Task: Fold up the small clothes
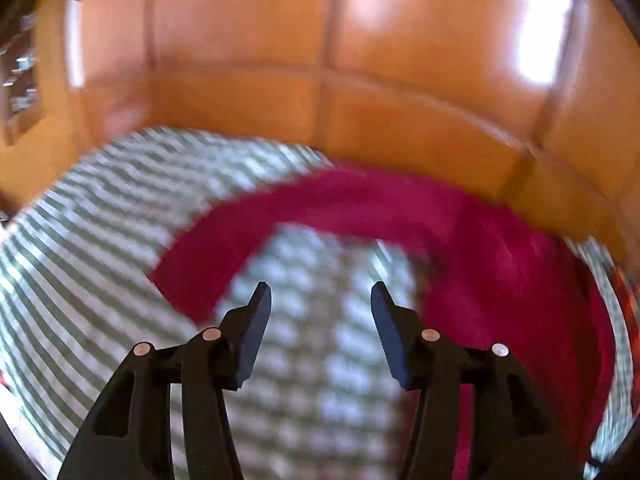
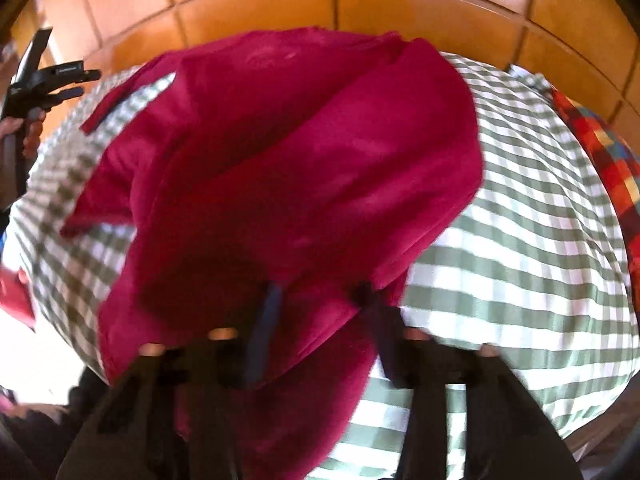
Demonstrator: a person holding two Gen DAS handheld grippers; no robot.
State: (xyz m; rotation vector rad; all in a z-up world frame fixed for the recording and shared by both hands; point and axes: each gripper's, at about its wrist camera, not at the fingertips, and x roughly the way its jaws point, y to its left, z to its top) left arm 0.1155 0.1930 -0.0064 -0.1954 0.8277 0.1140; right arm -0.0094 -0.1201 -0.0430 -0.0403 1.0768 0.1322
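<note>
A magenta garment [image 2: 288,152] lies on a green-and-white checked cloth [image 2: 520,216]. In the left wrist view its sleeve [image 1: 280,212] curves ahead of my left gripper [image 1: 321,296], which is open and empty above the checked cloth [image 1: 100,240]. My right gripper [image 2: 320,300] is low at the garment's near edge; its fingers look spread with fabric draped over them, blurred. The left gripper also shows in the right wrist view [image 2: 44,80] at far left, held by a hand.
Orange wooden panels [image 1: 320,60] rise behind the surface. A red, blue and yellow checked fabric [image 2: 608,152] lies at the right edge. A red item [image 2: 16,296] sits at the left edge.
</note>
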